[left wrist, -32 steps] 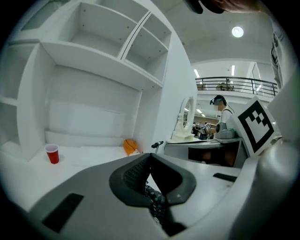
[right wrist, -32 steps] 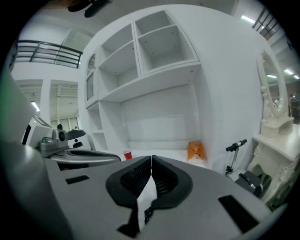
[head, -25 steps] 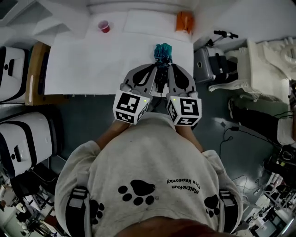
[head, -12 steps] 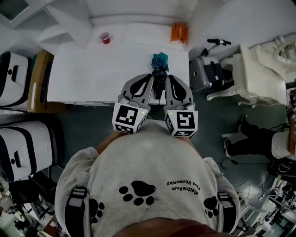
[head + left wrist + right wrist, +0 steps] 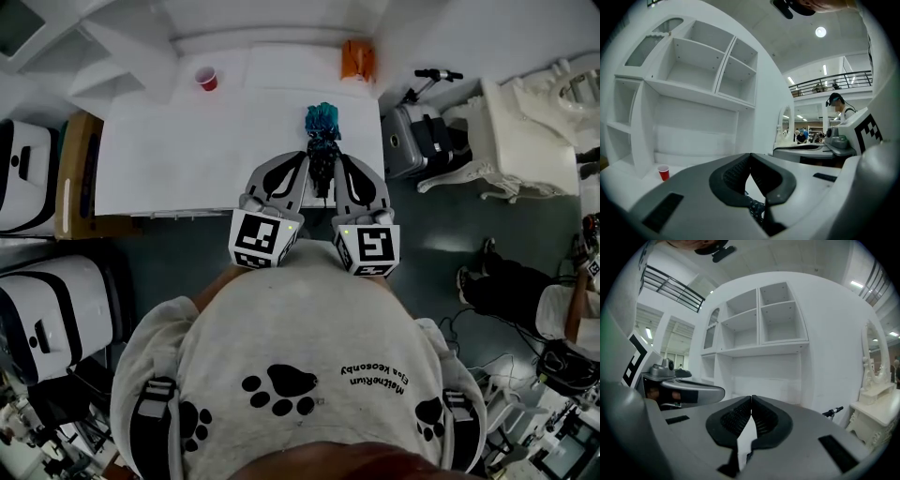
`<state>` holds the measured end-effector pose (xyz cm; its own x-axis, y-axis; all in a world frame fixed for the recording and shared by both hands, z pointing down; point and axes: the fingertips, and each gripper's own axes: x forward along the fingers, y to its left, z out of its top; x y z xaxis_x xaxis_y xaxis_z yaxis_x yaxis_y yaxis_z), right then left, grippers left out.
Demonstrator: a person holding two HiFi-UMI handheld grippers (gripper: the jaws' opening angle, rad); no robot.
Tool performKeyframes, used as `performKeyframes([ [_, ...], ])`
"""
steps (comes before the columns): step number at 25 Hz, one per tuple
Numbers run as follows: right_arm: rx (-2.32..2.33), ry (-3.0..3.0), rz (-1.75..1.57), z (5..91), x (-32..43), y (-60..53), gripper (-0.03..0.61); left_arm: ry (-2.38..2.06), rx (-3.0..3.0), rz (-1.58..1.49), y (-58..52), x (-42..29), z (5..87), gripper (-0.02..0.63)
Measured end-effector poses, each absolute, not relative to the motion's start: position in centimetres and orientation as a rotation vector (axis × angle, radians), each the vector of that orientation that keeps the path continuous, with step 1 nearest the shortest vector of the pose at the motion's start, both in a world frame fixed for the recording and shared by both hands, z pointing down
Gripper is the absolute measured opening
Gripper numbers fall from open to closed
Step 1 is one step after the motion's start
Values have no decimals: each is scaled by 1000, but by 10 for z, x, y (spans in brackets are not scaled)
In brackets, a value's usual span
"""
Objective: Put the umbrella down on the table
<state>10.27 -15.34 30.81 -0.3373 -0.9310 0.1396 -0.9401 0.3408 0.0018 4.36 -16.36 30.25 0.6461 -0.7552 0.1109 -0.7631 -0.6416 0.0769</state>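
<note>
Between the left tongs (image 5: 304,159) and right tongs (image 5: 339,159) we see the umbrella (image 5: 323,120) lying lengthwise over the table (image 5: 169,150), teal end past both tips. We can't tell if it rests there. Versus a second ago: same layout, nothing shifted relative to the tongs. Both tongs closed, tips touching. Dark patterned umbrella fabric shows in the gap behind the left tips.

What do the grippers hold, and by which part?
Cannot be told. The umbrella sits between the left gripper and the right gripper; both are shut at the tips, and no grip shows.
</note>
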Motion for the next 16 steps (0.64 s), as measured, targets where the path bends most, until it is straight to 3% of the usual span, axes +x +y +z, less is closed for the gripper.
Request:
performKeyframes([
  [16,1745,-2504,139,312,78,-142,32,-1224,2720,164,-150,25,321,18],
])
